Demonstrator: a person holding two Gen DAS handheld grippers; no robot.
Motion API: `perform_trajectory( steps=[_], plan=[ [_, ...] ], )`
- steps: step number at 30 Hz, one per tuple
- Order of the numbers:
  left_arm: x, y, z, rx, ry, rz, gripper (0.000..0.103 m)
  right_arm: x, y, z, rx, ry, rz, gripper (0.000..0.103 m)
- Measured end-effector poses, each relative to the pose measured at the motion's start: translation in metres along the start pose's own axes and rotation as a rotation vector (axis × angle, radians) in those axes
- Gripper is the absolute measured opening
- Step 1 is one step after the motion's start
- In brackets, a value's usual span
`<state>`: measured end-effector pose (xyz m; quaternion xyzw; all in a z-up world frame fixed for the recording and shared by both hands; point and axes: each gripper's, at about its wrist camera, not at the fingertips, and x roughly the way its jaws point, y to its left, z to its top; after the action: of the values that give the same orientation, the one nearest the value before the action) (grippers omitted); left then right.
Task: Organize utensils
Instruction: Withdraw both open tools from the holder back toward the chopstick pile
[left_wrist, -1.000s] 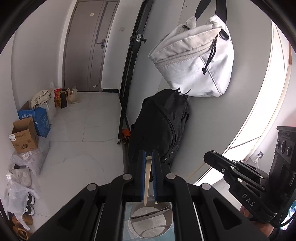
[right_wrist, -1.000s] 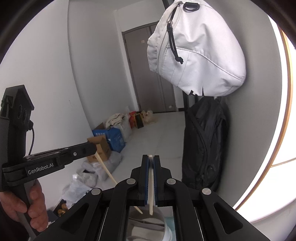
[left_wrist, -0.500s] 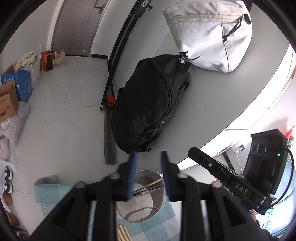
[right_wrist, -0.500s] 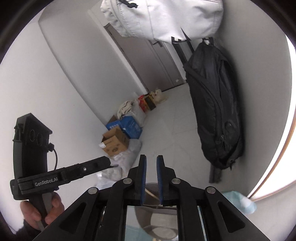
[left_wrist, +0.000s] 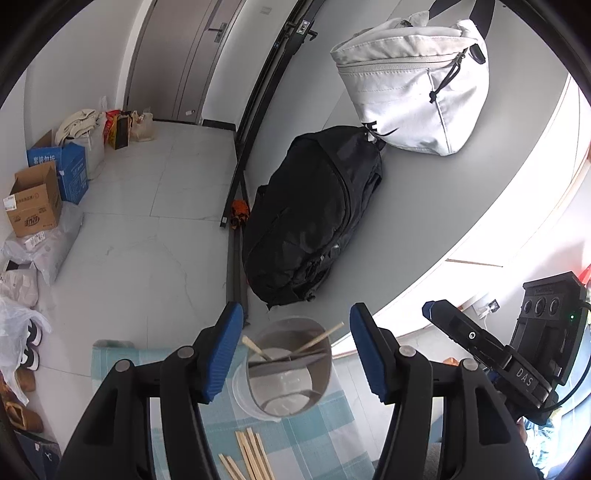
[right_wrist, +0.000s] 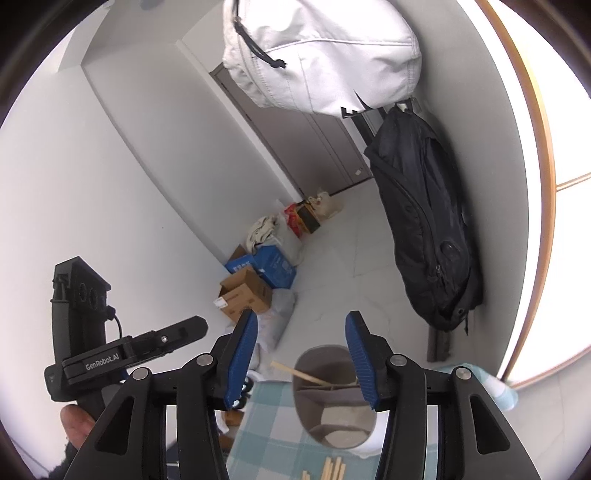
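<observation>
the left gripper (left_wrist: 295, 354), black plastic with ribbed blue pads, is spread wide and grips nothing; the right gripper (right_wrist: 301, 360), same build, is spread too and empty. below both stands a round grey metal utensil holder (left_wrist: 290, 369) with an inner divider, on a teal-and-white checked cloth (left_wrist: 321, 443). two pale wooden chopsticks (left_wrist: 319, 338) lean inside it, tips poking over the rim. more flat wooden chopsticks (left_wrist: 251, 456) lie loose on the cloth just before the holder. the right tool's body reads "das", the left's "genrobot.ai". beyond, a matte black backpack (left_wrist: 314, 225) and a white fabric bag (left_wrist: 413, 85) hang against a grey wall.
</observation>
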<state>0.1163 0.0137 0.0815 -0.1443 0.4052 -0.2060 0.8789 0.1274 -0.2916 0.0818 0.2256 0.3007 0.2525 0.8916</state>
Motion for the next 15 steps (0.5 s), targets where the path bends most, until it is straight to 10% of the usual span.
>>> perform_trajectory(
  steps=[15],
  plan=[
    [-0.048, -0.022, -0.035, 0.017, -0.117, 0.039, 0.072, -0.056, 0.029, -0.026, -0.044, -0.006, 0.022, 0.064]
  ],
)
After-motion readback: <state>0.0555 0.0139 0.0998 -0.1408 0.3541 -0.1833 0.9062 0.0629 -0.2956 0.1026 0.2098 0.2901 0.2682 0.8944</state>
